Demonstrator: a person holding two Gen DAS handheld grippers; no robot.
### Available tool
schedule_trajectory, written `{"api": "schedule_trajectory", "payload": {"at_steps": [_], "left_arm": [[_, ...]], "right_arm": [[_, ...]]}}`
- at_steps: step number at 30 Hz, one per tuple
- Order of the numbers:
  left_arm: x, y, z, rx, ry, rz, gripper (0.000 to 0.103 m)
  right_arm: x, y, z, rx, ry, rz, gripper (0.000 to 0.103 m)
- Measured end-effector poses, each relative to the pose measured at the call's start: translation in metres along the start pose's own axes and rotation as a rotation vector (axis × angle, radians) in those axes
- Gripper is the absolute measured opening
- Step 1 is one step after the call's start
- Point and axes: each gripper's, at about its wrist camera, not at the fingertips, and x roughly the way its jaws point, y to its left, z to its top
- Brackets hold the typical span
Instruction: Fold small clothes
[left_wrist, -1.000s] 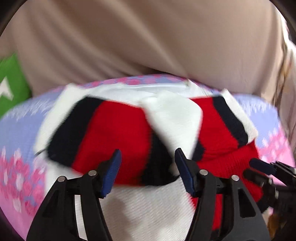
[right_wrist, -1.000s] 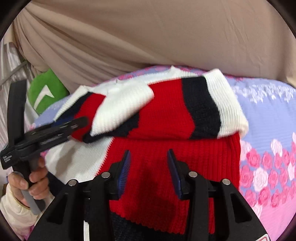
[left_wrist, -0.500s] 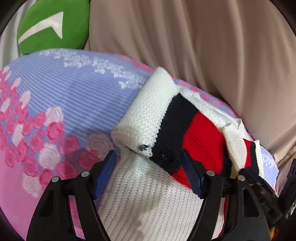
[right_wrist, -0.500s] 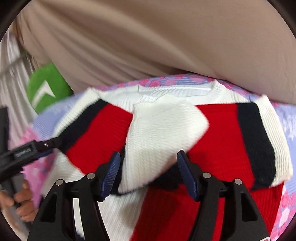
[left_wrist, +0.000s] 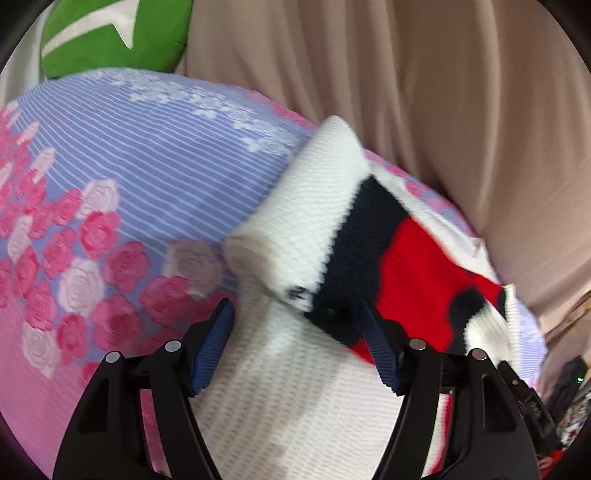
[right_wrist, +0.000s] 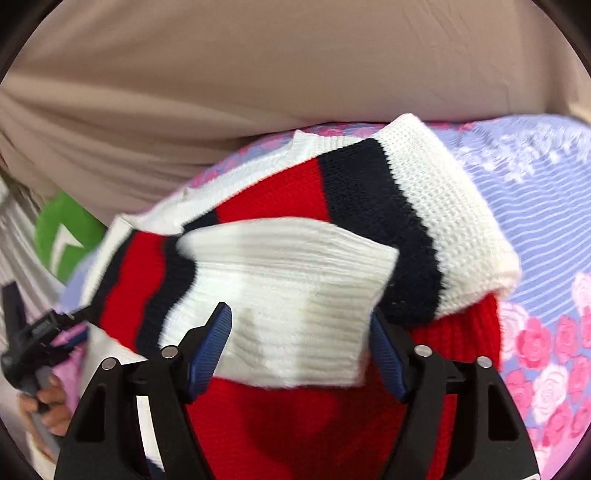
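Observation:
A small knitted sweater (right_wrist: 303, 424) in red, white and navy lies on the bed with both sleeves folded across its chest. My right gripper (right_wrist: 299, 350) hovers low over the red body, its jaws opening. The white cuff (right_wrist: 295, 295) of the top sleeve lies between its fingers, and the pads do not press on it. My left gripper (left_wrist: 297, 347) is open over the sweater's white left side (left_wrist: 295, 406), just short of the other folded sleeve (left_wrist: 332, 221). The right wrist view shows the left gripper (right_wrist: 40, 328) at the far left, held by a hand (right_wrist: 48, 402).
The bed wears a lavender striped sheet (left_wrist: 129, 147) with pink roses, bare to the left of the sweater and to its right (right_wrist: 535, 221). A green cushion (left_wrist: 110, 33) sits at the back left. Beige fabric (right_wrist: 258, 74) hangs close behind the bed.
The left gripper swung from over the sweater's middle to its left edge and rolled. The right gripper's jaws widened and it shifted so the white cuff now lies between its fingers.

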Motion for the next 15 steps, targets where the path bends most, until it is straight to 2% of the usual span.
{"api": "schedule_trajectory", "payload": {"at_steps": [3, 4, 5, 6, 7, 8, 10, 13, 14, 15], "left_arm": [[0.006, -0.003, 0.005, -0.031, 0.021, -0.019, 0.066], [0.009, -0.002, 0.007, -0.045, 0.026, -0.022, 0.066], [0.012, 0.001, 0.010, -0.071, 0.034, -0.023, 0.059], [0.013, 0.003, 0.012, -0.090, 0.038, -0.023, 0.050], [0.013, 0.006, 0.015, -0.109, 0.045, -0.024, 0.031], [0.012, 0.007, 0.017, -0.124, 0.050, -0.032, 0.022], [0.001, 0.006, 0.020, -0.136, 0.021, -0.056, 0.016], [-0.024, -0.003, 0.018, -0.085, -0.093, -0.022, 0.011], [-0.028, -0.006, 0.015, -0.069, -0.113, -0.009, 0.011], [-0.028, -0.009, 0.011, -0.056, -0.120, 0.007, 0.011]], "right_arm": [[0.013, -0.001, 0.009, 0.040, 0.026, 0.008, 0.071], [0.019, 0.000, 0.012, 0.045, 0.039, -0.003, 0.061], [0.022, 0.002, 0.015, 0.036, 0.051, -0.018, 0.028], [0.026, 0.006, 0.024, 0.014, 0.066, -0.032, 0.007], [0.021, 0.009, 0.030, 0.006, 0.052, -0.028, 0.008], [0.009, 0.018, 0.043, -0.016, 0.006, -0.005, 0.007], [-0.027, 0.042, 0.063, -0.104, -0.120, 0.087, 0.007], [-0.086, 0.065, 0.077, -0.235, -0.309, 0.282, 0.007], [-0.089, 0.059, 0.079, -0.249, -0.338, 0.276, 0.007], [-0.079, 0.048, 0.083, -0.234, -0.326, 0.222, 0.007]]}}
